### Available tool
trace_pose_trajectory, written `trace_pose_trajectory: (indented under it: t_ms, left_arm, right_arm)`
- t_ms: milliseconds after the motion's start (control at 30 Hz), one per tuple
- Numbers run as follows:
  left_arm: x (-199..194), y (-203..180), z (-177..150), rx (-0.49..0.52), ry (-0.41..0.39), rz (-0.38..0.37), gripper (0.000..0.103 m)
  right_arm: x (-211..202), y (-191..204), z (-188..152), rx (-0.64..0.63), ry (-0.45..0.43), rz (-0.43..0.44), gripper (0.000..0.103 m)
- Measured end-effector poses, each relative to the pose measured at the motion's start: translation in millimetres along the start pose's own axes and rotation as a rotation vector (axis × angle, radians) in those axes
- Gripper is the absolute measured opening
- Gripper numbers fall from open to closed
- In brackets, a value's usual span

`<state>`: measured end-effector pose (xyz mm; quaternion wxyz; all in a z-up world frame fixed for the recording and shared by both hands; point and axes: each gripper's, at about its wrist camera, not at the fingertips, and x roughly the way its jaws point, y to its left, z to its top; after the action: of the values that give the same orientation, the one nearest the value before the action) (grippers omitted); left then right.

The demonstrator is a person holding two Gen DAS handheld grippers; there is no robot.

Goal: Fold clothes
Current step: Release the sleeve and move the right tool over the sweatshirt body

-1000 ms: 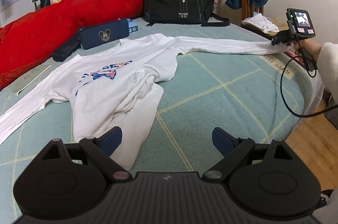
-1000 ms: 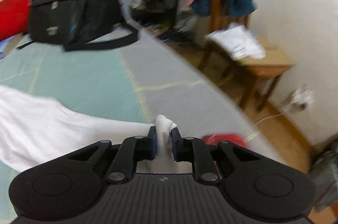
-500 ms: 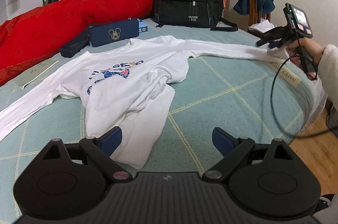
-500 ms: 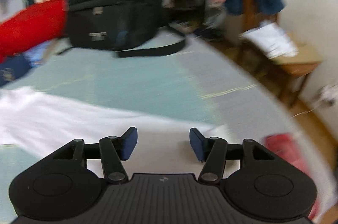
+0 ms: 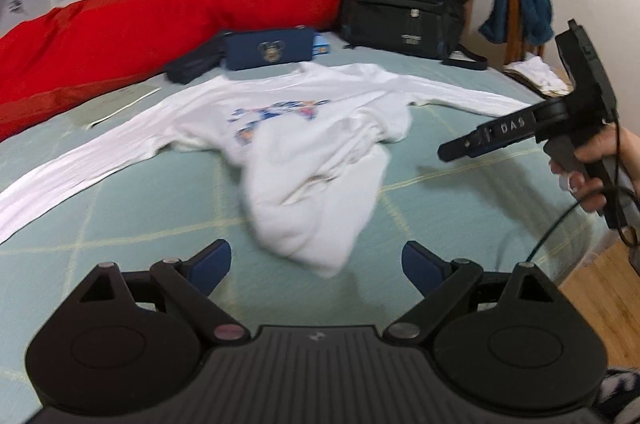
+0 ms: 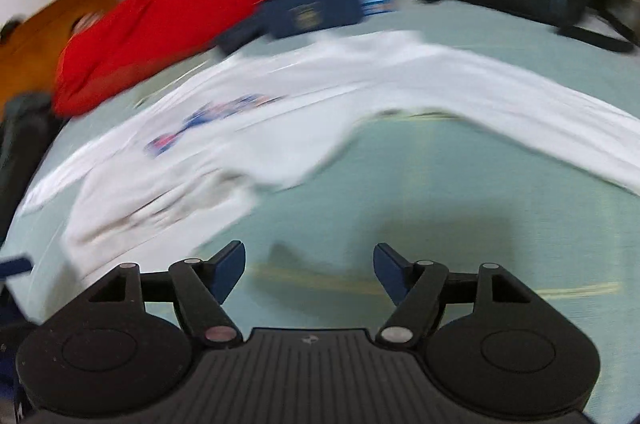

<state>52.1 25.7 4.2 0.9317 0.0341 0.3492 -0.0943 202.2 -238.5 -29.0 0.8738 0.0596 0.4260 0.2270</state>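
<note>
We see the white long-sleeved shirt (image 5: 316, 148) lying on the green bed (image 5: 460, 208), its 2 sleeves stretched out to both sides and its lower part bunched. Our left gripper (image 5: 316, 260) hangs wide and empty just before the shirt's hem. Our right gripper (image 6: 309, 266) is opening its jaws above bare bedcover with nothing between them, beside the shirt's body.
</note>
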Motion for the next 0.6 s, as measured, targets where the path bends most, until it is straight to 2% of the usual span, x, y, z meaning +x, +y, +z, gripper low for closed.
trace_pose_trajectory:
  t_ms: [133, 200, 333, 500, 600]
  left_arm:
    - [-8.8, 28.5, -14.3, -0.03, 0.025, 0.089, 0.092]
    - [-11.8, 44.8, -21.0, -0.066, 0.036, 0.123, 0.093]
    - [-15.0, 69.3, -33.8, -0.128, 0.059, 0.141, 0.093]
    - [-16.3, 89.0, -45.7, -0.158, 0.075, 0.167, 0.093]
    - [-15.0, 100.0, -48.9, -0.174, 0.083, 0.201, 0.093]
  right_arm:
    - [10.6, 70.1, 6.1, -0.135, -0.012, -0.008, 0.084]
    - [13.8, 104.8, 9.0, -0.203, -0.024, -0.013, 0.094]
    - [12.7, 169.4, 4.9, -0.352, -0.046, -0.021, 0.094]
    - [15.1, 213.5, -2.9, -0.43, 0.006, 0.106, 0.096]
    - [18.9, 225.6, -10.1, -0.437, 0.07, 0.218, 0.097]
